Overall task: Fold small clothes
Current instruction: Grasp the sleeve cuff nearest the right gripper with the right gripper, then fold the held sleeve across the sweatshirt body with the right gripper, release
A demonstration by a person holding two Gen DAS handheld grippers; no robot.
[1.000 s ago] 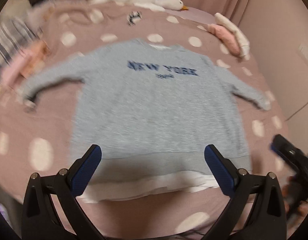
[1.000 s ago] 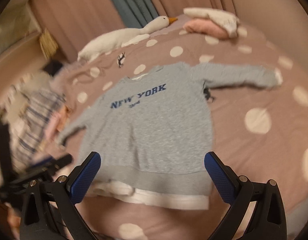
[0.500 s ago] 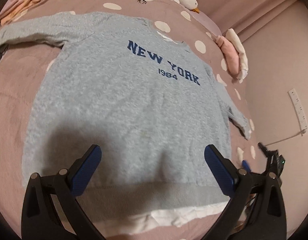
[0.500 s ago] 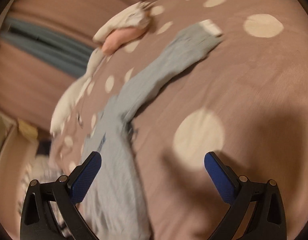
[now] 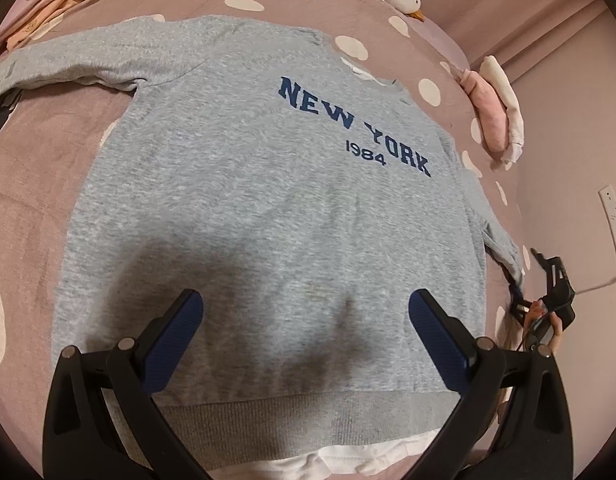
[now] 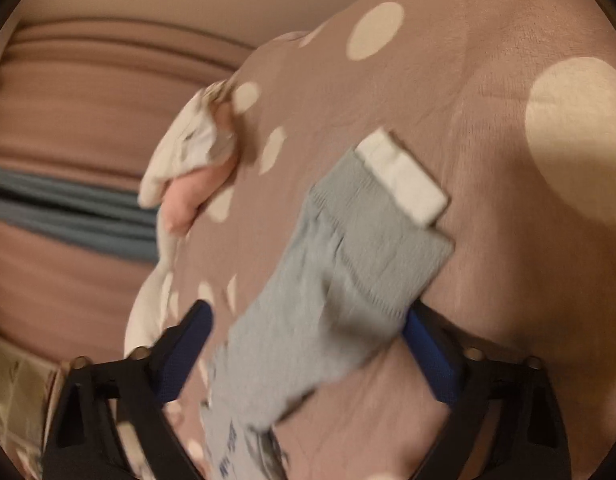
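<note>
Sweatshirt point(image 5: 260, 200) is laid out flat, print side up, on the polka-dot bed point(image 5: 40, 168), both sleeves still spread out to the sides, so nothing's folded yet as far as I can tell. Looks like we're right at the start: going for the first sleeve.

Right gripper point(image 6: 308, 344) is down at the end of one sleeve point(image 6: 347, 280), with the white cuff point(image 6: 403, 180) poking out past it. Its fingers have just been closing in, and the sleeve sits between them. One finger point(image 6: 425, 356) seems to be up against the sleeve's edge, the other looks clear with bedspread showing in the gap, so I'd say it's not pinched yet. Frame's blurry though, so take that with salt.

Left gripper point(image 5: 304, 332) hangs over the lower body of the sweatshirt, just above the ribbed hem point(image 5: 308, 408), fingers spread wide with nothing in them. A white under-layer peeks out below the hem.

Next move, I'd guess: finish the squeeze on the sleeve near the cuff, lift it and carry it across the chest so it lies flat over the print. The knit looks soft and floppy, so grab both layers or it'll slip. Left could pin the body down so it doesn't drag along.
</note>
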